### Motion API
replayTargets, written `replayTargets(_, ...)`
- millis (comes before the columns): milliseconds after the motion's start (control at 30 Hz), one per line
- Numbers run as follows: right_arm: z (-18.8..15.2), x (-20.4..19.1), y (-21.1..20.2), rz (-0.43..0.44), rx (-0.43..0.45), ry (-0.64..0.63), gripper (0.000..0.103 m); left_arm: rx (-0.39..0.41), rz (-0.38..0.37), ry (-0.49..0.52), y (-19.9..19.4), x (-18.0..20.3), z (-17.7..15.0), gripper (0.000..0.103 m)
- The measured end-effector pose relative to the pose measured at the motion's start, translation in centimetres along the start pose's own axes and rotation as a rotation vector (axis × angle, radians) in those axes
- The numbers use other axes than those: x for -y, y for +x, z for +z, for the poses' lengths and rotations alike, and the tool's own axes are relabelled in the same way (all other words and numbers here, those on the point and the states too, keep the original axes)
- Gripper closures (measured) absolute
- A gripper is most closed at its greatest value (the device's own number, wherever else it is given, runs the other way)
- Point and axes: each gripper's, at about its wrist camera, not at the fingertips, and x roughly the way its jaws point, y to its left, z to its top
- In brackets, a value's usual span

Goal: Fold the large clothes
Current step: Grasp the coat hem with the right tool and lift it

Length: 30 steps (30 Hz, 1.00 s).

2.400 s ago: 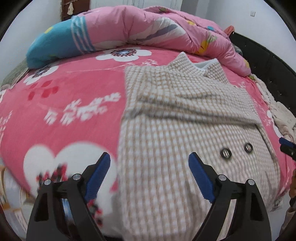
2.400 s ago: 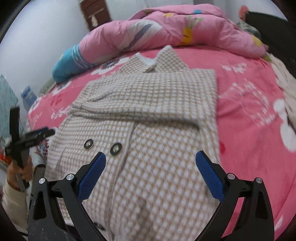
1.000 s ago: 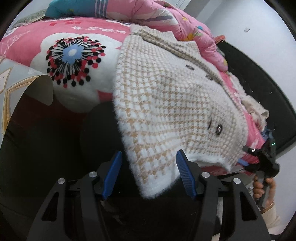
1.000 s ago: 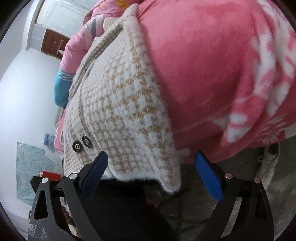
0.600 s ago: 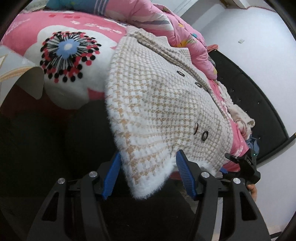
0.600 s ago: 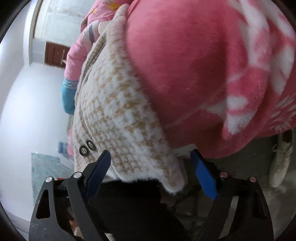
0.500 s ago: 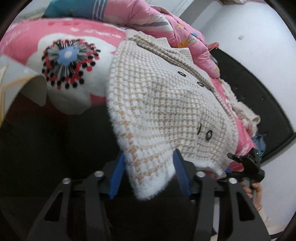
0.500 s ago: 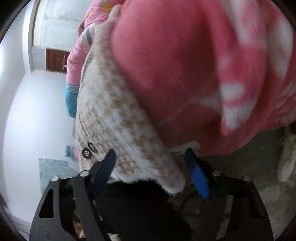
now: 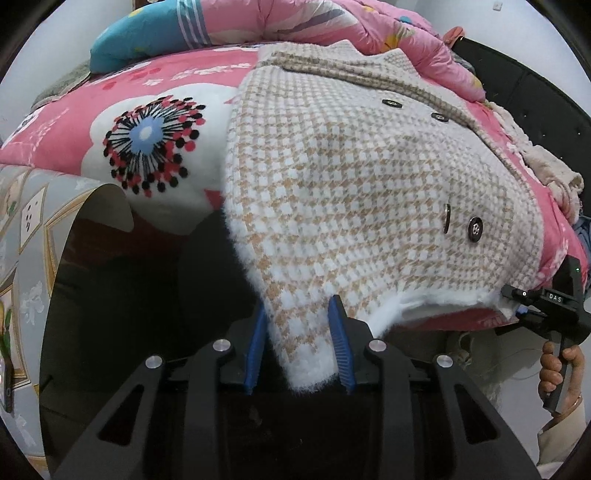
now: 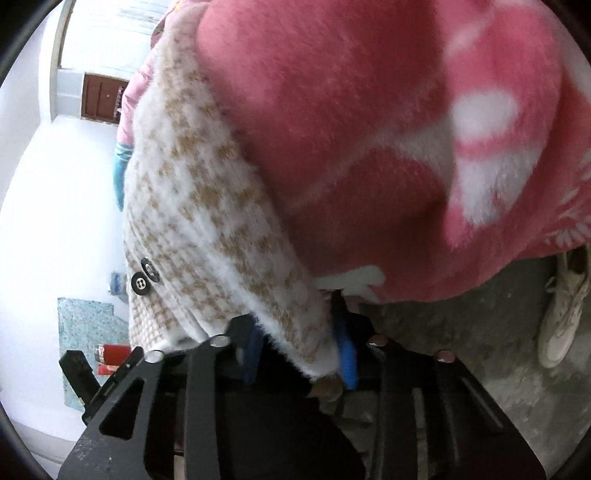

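Closing on the fuzzy checked coat, the left gripper has its blue pads pressed against one hem corner, and the right gripper pinches the other, jaws narrowing too. The coat hangs over the edge of the pink flowered blanket; beyond lie a rolled pink quilt and white walls.

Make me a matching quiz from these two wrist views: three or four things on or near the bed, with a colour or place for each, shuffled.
Things
1. coat
2. blanket
3. shoe
4. quilt

Descriptions
A. on the floor beside the bed
B. beige and white check, hem hanging over the bed edge
C. rolled up at the far side of the bed
D. pink with a big flower print

Pairs: 1-B, 2-D, 3-A, 4-C
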Motion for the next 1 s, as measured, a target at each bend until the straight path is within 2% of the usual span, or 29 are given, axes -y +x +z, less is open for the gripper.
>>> replayTargets(33, -0.1, -0.4, -0.1, -0.009, -0.001, -0.022, 0.089, -0.001, 0.005, 0.002, 0.0, 0.1, 0.0, 0.07)
replayTargets(100, -0.2, -1.4, -0.2, -0.034, 0.0, -0.064, 0.09, -0.004, 0.023, 0.014, -0.1, 0.5, 0.0, 0.07)
replayTargets(333, 0.0, -2.2, 0.6, -0.042, -0.011, -0.045, 0.088, 0.006, 0.052, 0.035, -0.2, 1.0, -0.3, 0.07)
replayTargets(1000, 0.1, -4.0, 3.1, -0.087, -0.047, -0.064, 0.086, 0.006, 0.073, 0.051, -0.2, 1.3, -0.3, 0.07)
